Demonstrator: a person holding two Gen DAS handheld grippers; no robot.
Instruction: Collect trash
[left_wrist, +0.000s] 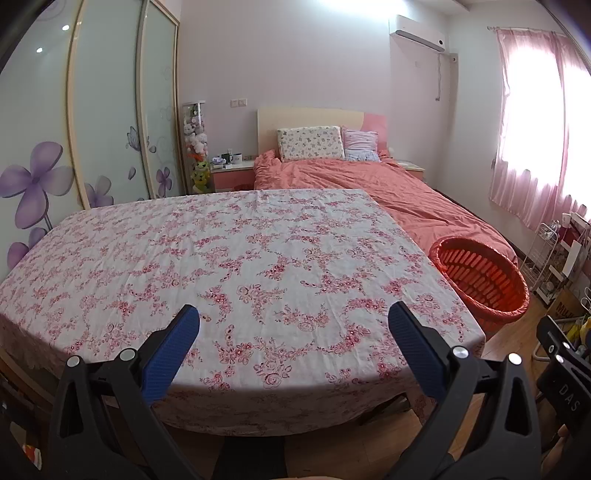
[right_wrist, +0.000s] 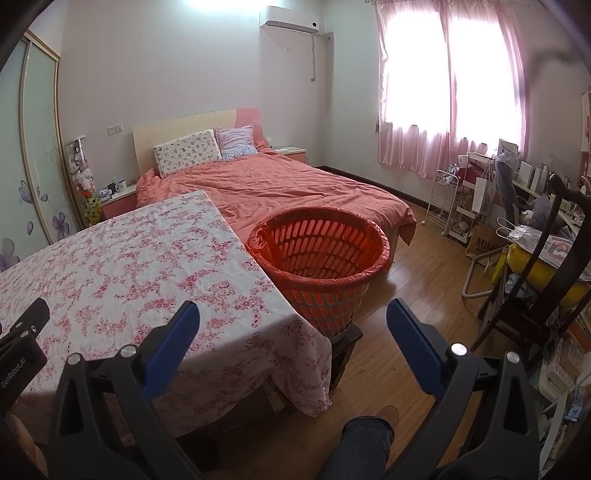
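An orange slatted basket (right_wrist: 319, 251) lined with an orange bag stands on a low dark stool at the table's right side; it also shows in the left wrist view as the basket (left_wrist: 484, 277). A table (left_wrist: 229, 266) under a white cloth with pink flowers fills that view, and no trash shows on it. My left gripper (left_wrist: 293, 334) hangs open over the table's near edge with nothing between its blue pads. My right gripper (right_wrist: 293, 332) is open too, held above the table's right corner (right_wrist: 295, 325) and the floor, short of the basket.
A bed (right_wrist: 280, 184) with an orange cover lies behind the table and basket. A wardrobe (left_wrist: 103, 110) with purple flowers lines the left wall. White racks (right_wrist: 454, 203), bags and a dark chair (right_wrist: 535, 280) crowd the right side. A person's leg and shoe (right_wrist: 369, 432) stand on the wooden floor.
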